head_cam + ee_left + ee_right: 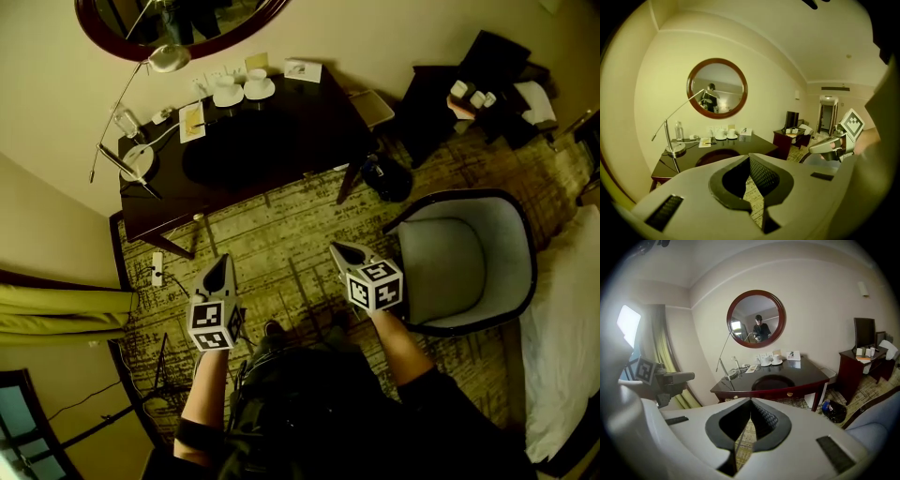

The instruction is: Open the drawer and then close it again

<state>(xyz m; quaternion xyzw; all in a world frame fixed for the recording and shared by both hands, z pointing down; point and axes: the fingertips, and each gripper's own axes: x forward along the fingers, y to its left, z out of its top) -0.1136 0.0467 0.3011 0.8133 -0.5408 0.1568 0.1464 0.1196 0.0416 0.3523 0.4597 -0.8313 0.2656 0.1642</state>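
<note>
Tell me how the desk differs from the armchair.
The desk is dark glossy wood; the armchair is pale grey upholstery in a dark shell. The desk stands against the wall and carries a lamp, cups and papers; the armchair stands out in the room, seat bare. Both stand on the patterned carpet.

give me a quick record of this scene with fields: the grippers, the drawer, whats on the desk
desk: dark wood, below a round mirror
drawer: front with knob, looks shut
on desk: lamp, two cups on saucers
left gripper: jaws together, empty, over the carpet, short of the desk
right gripper: jaws together, empty, over the carpet, short of the desk
nearby: armchair at the person's right
</note>
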